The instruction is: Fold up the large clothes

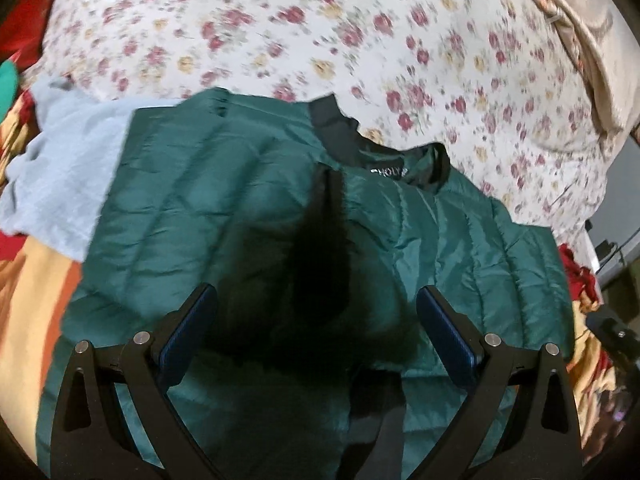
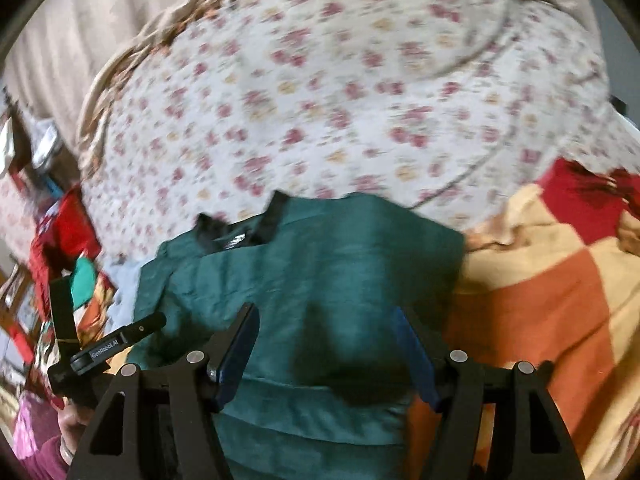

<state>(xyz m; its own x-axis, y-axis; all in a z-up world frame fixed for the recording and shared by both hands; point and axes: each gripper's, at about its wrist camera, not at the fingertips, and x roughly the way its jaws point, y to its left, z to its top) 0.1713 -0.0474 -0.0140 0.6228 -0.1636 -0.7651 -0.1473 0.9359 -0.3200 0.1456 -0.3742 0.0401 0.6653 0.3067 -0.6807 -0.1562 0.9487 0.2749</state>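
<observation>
A green quilted jacket (image 1: 248, 216) lies spread over the middle and lower part of the left wrist view, its black collar (image 1: 340, 128) toward the upper centre, with a white label just below it. The left gripper (image 1: 316, 320) hangs over the jacket at the bottom of the frame, jaws spread wide, nothing between the blue pads (image 1: 188, 336). A pale blue cloth (image 1: 68, 168) lies at the jacket's left edge, partly under it. A floral sheet (image 1: 320, 32) fills the top. In the right wrist view the right gripper (image 2: 326, 340) is likewise wide apart over the jacket (image 2: 320, 264), empty. An orange and yellow checked blanket (image 2: 552, 300) sits at right.
</observation>
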